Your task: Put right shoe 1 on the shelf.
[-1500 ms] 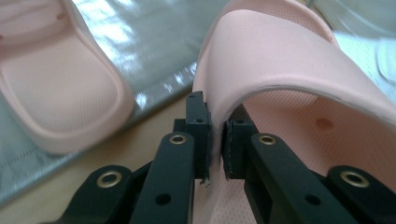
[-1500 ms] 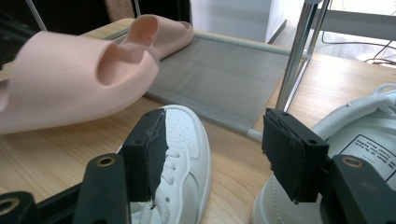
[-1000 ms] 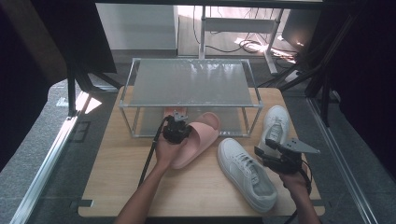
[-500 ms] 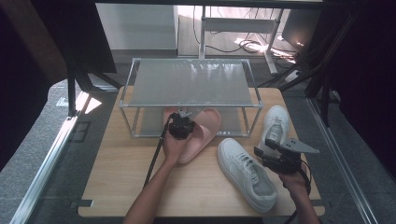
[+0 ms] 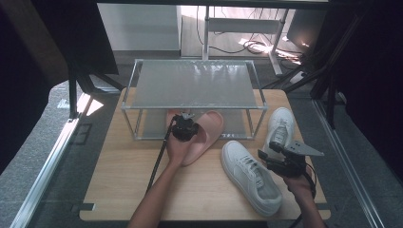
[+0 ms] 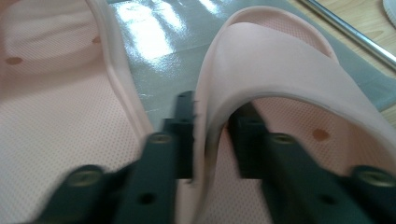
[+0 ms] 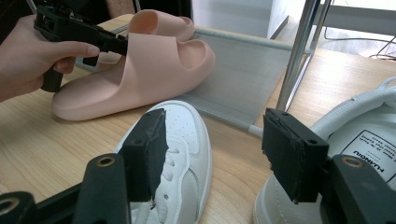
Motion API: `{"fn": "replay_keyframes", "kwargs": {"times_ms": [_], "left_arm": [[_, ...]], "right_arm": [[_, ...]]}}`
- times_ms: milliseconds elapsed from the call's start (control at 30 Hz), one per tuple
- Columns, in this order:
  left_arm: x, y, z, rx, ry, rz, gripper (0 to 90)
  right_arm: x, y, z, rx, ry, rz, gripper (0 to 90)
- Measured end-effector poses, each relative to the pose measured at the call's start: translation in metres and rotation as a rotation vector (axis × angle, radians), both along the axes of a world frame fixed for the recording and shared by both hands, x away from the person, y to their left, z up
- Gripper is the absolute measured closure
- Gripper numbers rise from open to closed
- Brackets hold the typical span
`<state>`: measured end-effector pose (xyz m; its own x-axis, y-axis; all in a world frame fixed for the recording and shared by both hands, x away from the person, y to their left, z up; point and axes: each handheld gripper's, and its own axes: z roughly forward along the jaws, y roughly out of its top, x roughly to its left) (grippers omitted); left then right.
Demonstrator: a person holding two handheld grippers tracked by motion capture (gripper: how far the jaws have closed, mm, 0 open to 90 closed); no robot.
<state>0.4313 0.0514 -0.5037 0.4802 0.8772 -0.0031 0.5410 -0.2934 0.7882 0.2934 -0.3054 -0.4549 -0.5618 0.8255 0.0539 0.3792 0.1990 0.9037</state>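
While we look down from the high view, our left gripper (image 5: 184,127) sits at the front edge of the metal rack (image 5: 192,84), over the pink slipper (image 5: 205,134) that lies half under the rack's lower shelf, half on the wooden table (image 5: 123,180). Bare table stays free in front of our left forearm. Our right gripper (image 5: 280,159) hovers between two white sneakers, the near one (image 5: 251,176) and the far one (image 5: 279,124), close to the table's right edge.

From the left gripper view, our jaws have just been opening: they straddle the strap of the slipper (image 6: 280,70) with a small gap on either side, no longer pinching it. A second pink slipper (image 6: 51,88) lies just beside, on the grey shelf.

From the right gripper view, our jaws stand wide and hold nothing, one sneaker toe (image 7: 180,154) below them, the other sneaker (image 7: 359,140) at the right. Farther off, the left hand (image 7: 32,56) holds its gripper level at the slipper's strap (image 7: 149,60).
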Motion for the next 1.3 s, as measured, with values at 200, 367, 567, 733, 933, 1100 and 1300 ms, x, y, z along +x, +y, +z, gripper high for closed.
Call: {"fn": "replay_keyframes", "kwargs": {"times_ms": [200,367,567,733,933,1100,1300], "left_arm": [[-0.012,0.008,0.005,0.002,0.000,-0.043,50.6],[-0.034,0.017,0.011,-0.073,0.025,0.001,49.6],[-0.060,0.039,0.018,-0.077,0.000,-0.043,58.4],[-0.084,0.062,0.014,-0.067,0.030,-0.099,79.6],[-0.108,0.083,0.001,-0.033,0.089,-0.142,90.0],[-0.121,0.094,-0.012,0.001,0.122,-0.145,90.0],[-0.122,0.091,-0.022,0.014,0.150,-0.171,90.0]], "right_arm": [[-0.001,-0.001,0.000,0.002,0.002,-0.002,41.1],[-0.001,-0.001,0.000,0.002,0.000,-0.004,41.1],[-0.001,0.000,0.000,0.000,0.000,-0.004,41.0],[-0.001,0.000,0.000,0.000,-0.001,-0.004,41.1],[-0.001,0.002,0.000,-0.001,-0.002,-0.001,41.1],[-0.001,0.003,0.000,-0.003,0.000,-0.002,41.1],[0.000,0.003,-0.001,-0.005,0.001,-0.003,41.1]]}}
